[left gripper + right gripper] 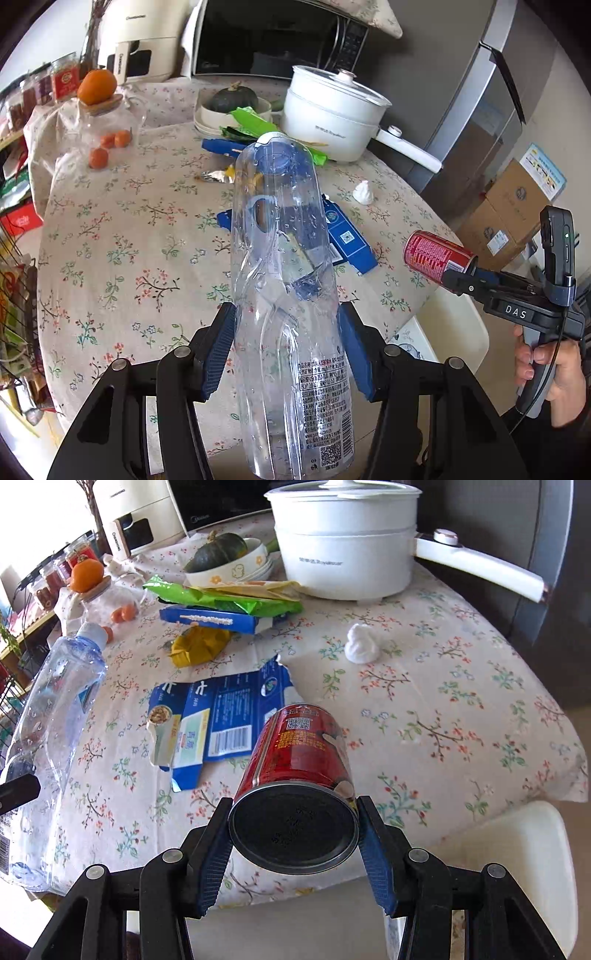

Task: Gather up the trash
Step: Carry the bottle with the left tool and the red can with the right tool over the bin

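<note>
Left tongs [287, 354]: we see them closed on the clear plastic bottle [288, 295], blue pads pressed to its lower body; it fills the centre of the left wrist view, white cap pointing toward the top of the frame.
Right tongs [294, 849]: we see them gripping the red can [295, 760] near its dark base, low centre of the right wrist view (the base faces the camera).
Same can from the left wrist view: at right of frame, held above the edge of the surface [129, 229].
Torn blue carton [218, 716]: lies flat on the floral cloth, mid frame, just above the can.
Crumpled white tissue [361, 648]: right of centre, apart from the carton.
Yellow wrapper [199, 648]: above the carton, just below a blue box [218, 622] and a green packet [221, 598].
White electric pot [343, 546]: top centre, lid on.
Bowl with a dark squash [221, 548]: left of the pot.
</note>
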Demonstrator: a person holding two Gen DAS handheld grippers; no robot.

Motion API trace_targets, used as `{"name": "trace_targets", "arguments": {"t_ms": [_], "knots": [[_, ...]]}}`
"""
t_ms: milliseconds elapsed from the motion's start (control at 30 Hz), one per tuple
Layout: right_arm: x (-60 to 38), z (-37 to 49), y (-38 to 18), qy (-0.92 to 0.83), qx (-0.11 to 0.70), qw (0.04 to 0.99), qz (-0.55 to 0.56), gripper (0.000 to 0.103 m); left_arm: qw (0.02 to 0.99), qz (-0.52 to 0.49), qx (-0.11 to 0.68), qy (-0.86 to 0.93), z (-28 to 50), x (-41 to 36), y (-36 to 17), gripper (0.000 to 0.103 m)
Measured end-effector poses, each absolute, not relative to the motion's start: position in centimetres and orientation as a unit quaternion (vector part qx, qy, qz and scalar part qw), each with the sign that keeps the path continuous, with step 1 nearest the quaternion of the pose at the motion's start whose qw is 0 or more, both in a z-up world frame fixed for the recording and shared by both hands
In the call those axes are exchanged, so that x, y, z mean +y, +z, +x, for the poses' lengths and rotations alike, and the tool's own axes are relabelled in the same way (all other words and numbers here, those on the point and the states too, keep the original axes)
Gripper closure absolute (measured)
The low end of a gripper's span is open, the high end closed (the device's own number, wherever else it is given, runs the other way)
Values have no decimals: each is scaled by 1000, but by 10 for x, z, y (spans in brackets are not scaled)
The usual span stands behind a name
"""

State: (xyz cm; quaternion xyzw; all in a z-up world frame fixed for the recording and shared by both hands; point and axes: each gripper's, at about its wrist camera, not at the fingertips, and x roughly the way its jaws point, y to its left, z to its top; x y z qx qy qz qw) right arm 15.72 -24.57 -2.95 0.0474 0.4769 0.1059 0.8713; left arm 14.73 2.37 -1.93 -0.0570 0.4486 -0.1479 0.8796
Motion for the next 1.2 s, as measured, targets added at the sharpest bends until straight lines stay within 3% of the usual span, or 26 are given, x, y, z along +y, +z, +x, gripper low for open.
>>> {"name": "trace_targets", "arguments": {"t_ms": [333, 833, 1200], "knots": [[-318, 118, -43, 79, 477, 863, 147, 47, 855, -12, 471, -217, 139, -53, -34, 44], [-441, 57, -82, -9, 503, 844, 184, 47, 779, 65, 529, -330, 118, -212, -78, 44], [-473, 50, -101, -29, 526, 830, 183, 47, 725, 90, 586, -350, 130, -288, -120, 44]]}}
